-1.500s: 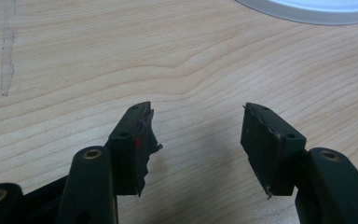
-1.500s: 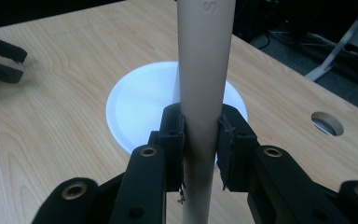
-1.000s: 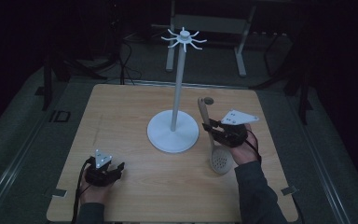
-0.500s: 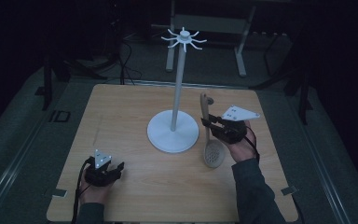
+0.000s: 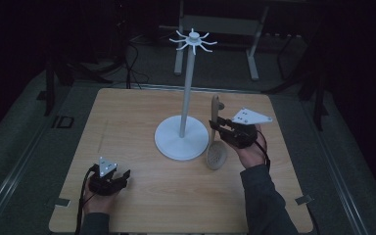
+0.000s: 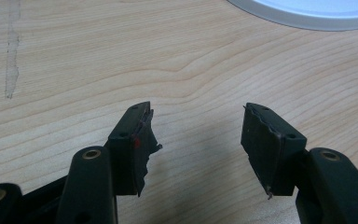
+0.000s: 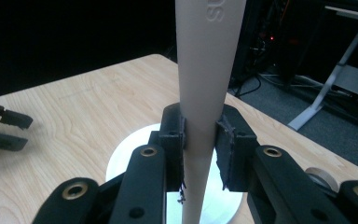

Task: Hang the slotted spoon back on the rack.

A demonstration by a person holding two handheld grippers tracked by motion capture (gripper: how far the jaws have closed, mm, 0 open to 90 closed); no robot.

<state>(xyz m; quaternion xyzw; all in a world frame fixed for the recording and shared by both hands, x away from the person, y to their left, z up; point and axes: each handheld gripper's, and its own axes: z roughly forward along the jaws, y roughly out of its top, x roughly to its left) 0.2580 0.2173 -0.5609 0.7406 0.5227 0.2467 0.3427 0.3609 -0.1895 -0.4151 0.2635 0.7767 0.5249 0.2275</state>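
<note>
Stand (image 5: 181, 134) is on table (image 5: 137, 112), approx. centre. Spoon (image 5: 215, 142) is just right of stand base, handle up, bowl end low, held in right gripper (image 5: 214, 126). Left gripper (image 5: 122, 177) is at front-left, well apart from stand.

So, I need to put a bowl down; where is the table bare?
The far left of the table, left of the white stand, is bare, as is the near middle between the left tongs and the right sleeve. It is crowded right of the stand, where the right tongs hold the spoon.
</note>
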